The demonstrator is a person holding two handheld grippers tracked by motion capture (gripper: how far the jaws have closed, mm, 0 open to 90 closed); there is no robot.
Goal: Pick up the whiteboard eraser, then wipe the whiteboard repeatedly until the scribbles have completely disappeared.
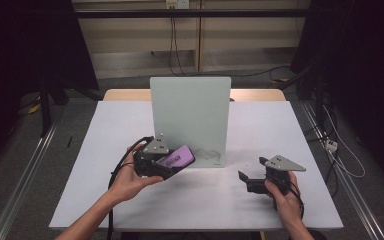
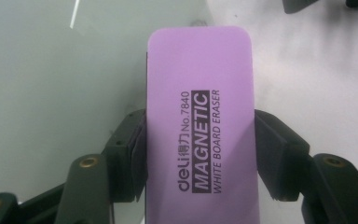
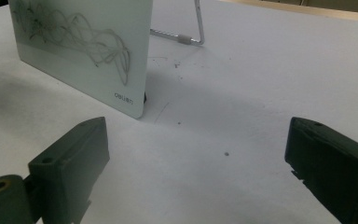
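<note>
A purple magnetic whiteboard eraser [image 2: 200, 126] sits clamped between the jaws of my left gripper [image 2: 200, 158], its long side pointing away from me. In the high view the left gripper [image 1: 172, 162] holds the eraser [image 1: 179, 157] at the lower left corner of an upright white board [image 1: 190, 117] standing mid-table. Grey scribbles [image 3: 74, 37] mark the board's lower part near its corner. My right gripper [image 1: 252, 170] rests low at the table's right, jaws wide apart with nothing between them [image 3: 196, 158].
The board leans on a wire stand [image 3: 186, 32] behind it. The white table [image 1: 290, 135] ends close to the person's forearms at the front edge. Dark curtains and cables lie beyond the far edge.
</note>
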